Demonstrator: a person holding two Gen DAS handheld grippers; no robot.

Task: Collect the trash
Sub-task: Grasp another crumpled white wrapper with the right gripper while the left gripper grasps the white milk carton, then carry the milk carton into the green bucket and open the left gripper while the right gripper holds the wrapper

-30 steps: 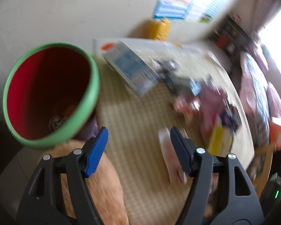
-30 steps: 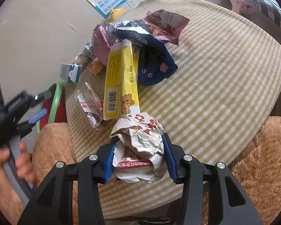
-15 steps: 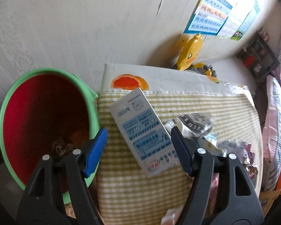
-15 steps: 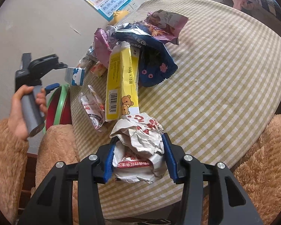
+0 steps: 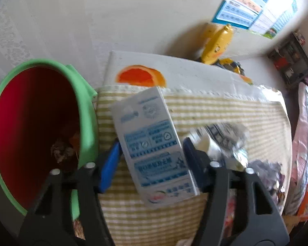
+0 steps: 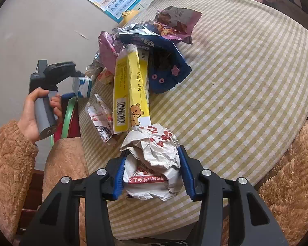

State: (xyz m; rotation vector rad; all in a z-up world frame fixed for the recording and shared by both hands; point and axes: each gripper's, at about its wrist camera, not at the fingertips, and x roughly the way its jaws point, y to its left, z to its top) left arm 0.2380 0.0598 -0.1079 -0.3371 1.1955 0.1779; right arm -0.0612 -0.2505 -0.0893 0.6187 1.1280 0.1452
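Note:
A white and blue milk carton (image 5: pixel 154 147) lies on the checked tablecloth (image 5: pixel 225 110), next to the green bin with a red inside (image 5: pixel 86 127). My left gripper (image 5: pixel 152 153) straddles the carton and its jaws are closing, the blue pads meeting its two long sides. In the right wrist view the same carton (image 6: pixel 84 86) shows at the table's far left edge, above the bin's rim (image 6: pixel 66 114). My right gripper (image 6: pixel 152 164) is shut on a crumpled white paper wrapper with red print (image 6: pixel 154 149), held over the near edge of the table.
A yellow box (image 6: pixel 131 86), a blue snack bag (image 6: pixel 166 71), purple wrappers (image 6: pixel 176 22) and a small torn packet (image 6: pixel 100 121) lie across the table. A silver foil wrapper (image 5: pixel 225 139) sits right of the carton. A yellow duck toy (image 5: pixel 217 43) stands by the wall.
The left gripper swung from over the bin and table middle to the milk carton, came down over it, and its jaws narrowed onto it. The right gripper held still with its wrapper.

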